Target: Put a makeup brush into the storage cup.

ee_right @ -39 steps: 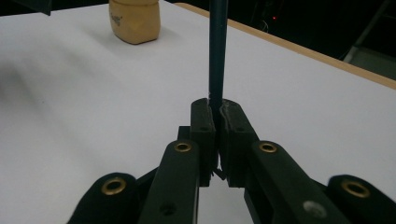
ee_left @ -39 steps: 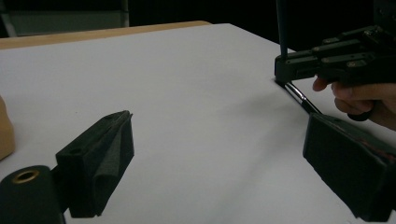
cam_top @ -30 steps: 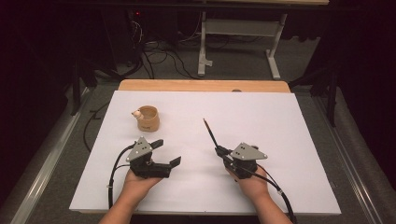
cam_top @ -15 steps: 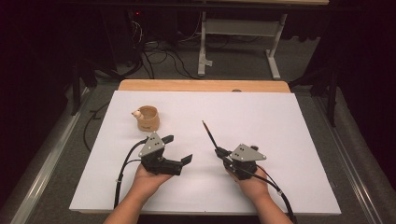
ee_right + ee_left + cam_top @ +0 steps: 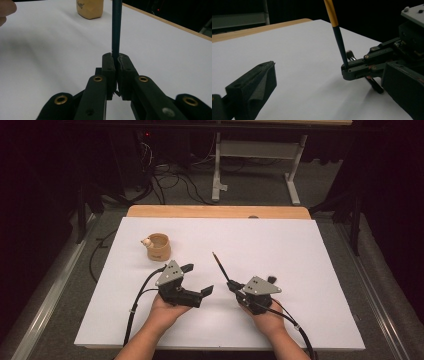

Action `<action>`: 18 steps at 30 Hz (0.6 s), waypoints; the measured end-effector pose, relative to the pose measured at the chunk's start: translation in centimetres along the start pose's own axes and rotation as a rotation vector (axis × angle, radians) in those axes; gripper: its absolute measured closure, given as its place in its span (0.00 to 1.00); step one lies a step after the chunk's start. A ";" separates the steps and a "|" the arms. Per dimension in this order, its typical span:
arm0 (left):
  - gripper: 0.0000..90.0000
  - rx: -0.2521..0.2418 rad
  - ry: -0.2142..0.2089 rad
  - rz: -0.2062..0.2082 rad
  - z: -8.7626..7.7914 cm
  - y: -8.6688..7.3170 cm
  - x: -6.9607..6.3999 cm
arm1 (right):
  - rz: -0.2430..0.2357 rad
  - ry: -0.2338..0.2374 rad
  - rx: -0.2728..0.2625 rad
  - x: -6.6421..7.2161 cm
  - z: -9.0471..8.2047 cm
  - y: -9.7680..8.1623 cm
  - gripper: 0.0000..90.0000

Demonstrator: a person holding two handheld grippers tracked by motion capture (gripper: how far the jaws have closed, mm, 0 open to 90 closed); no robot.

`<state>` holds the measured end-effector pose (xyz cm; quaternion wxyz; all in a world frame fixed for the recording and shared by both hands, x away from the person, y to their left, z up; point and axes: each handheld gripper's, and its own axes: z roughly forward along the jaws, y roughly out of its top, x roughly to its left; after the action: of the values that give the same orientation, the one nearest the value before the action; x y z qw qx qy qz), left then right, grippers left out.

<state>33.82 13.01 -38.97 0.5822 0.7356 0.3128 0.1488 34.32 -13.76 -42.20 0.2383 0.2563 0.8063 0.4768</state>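
**Right gripper pinches the pencil over a white sheet**

We hold the right gripper (image 5: 233, 285) with its jaws pressed together on the lower end of a dark pencil (image 5: 220, 265), which rises from the jaws and slants away towards the far side of the table. Our left gripper (image 5: 196, 279) sits just beside it, jaws spread wide with nothing between them, having just been opening. Beyond the left gripper stands a small tan cup (image 5: 158, 246). Under both tools lies a white sheet (image 5: 300, 260) on a wooden table (image 5: 220, 211). Past the table, the dark room shows cables (image 5: 170, 180) on grey carpet and a metal stand (image 5: 260, 155).
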 end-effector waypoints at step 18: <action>0.01 -0.021 -0.017 -0.028 -0.7 -0.3 0.1 | -0.018 0.050 0.009 1.6 0.5 0.1 0.97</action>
<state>33.39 13.61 -39.04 0.5948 0.7261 0.3163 0.1376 33.51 -12.37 -42.56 0.2212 0.2379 0.8165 0.4772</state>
